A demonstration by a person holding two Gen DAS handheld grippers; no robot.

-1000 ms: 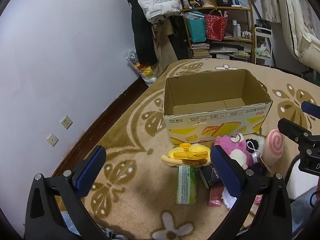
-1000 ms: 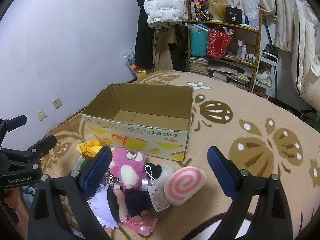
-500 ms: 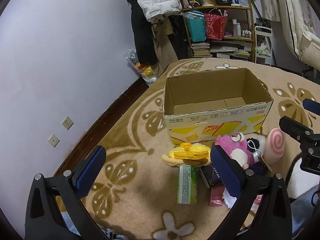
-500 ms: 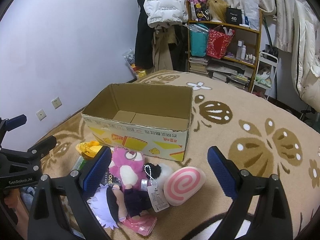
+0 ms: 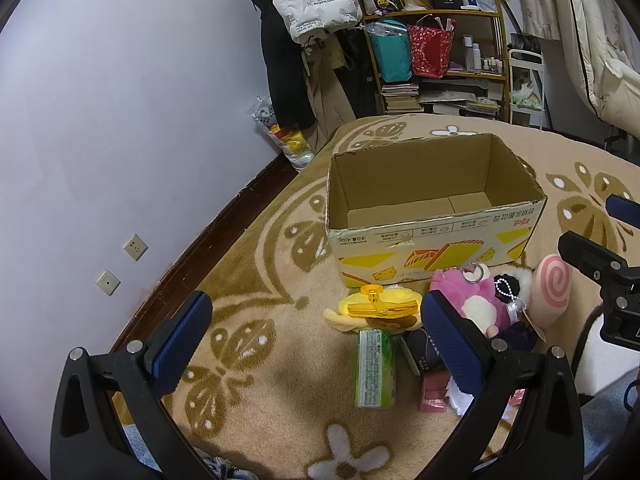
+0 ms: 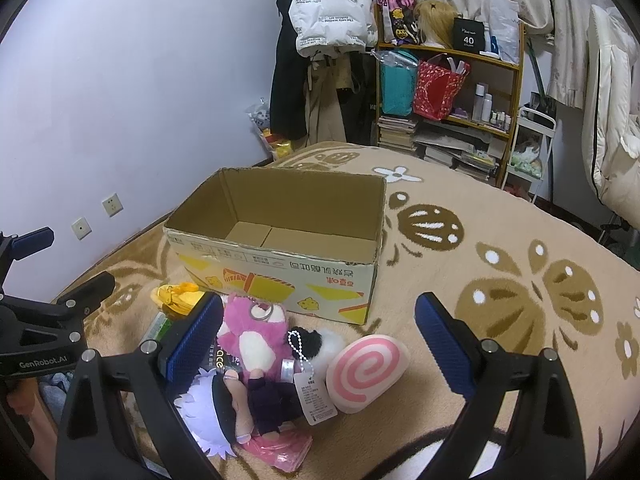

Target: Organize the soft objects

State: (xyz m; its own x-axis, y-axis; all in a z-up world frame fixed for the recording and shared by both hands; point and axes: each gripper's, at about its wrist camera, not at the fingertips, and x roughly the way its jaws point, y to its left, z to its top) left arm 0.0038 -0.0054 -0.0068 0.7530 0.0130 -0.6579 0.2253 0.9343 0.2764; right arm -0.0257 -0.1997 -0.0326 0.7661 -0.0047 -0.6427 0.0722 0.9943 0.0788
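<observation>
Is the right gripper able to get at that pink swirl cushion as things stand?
Probably yes. The right gripper is open and holds nothing, and the pink swirl cushion lies on the carpet between its fingers, its top and right side uncovered. Only a hang tag overlaps its left edge.

Dim, even indoor light; soft shadows; sharp centre; heavy fisheye bending, dark corners.
</observation>
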